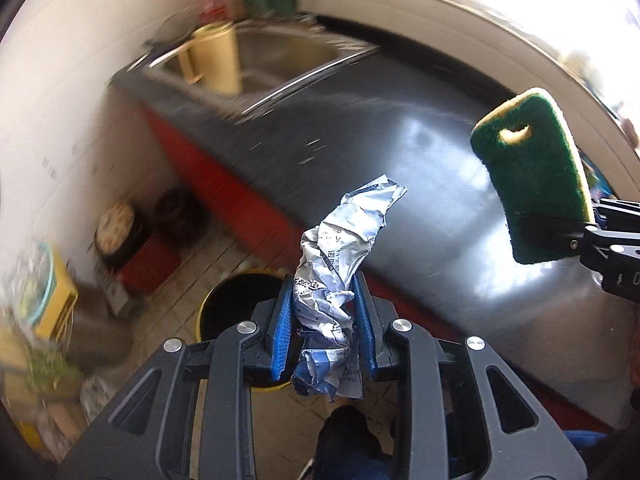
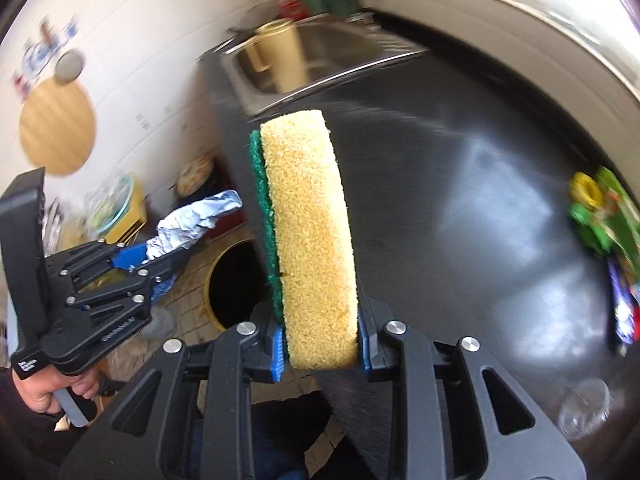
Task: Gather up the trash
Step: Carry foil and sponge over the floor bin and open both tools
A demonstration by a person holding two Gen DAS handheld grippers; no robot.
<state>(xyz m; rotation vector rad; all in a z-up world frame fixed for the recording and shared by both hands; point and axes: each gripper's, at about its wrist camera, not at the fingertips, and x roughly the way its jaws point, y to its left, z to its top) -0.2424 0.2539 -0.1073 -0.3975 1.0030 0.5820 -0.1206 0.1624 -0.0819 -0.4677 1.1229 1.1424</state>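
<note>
Left gripper (image 1: 324, 320) pinches a crumpled wrapper (image 1: 340, 264) just above the yellow bin (image 1: 208, 308); right gripper (image 2: 322, 344) beside it clamps a sponge (image 2: 312, 240). Neither dropped yet; packets (image 2: 600, 216) remain on the counter (image 2: 460, 200).

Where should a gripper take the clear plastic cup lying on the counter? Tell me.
Grip the clear plastic cup across its thin wall near the rim, from above: it seems to lie on its side on the dark counter, nothing crowding it. Blur hides its exact pose.
</note>
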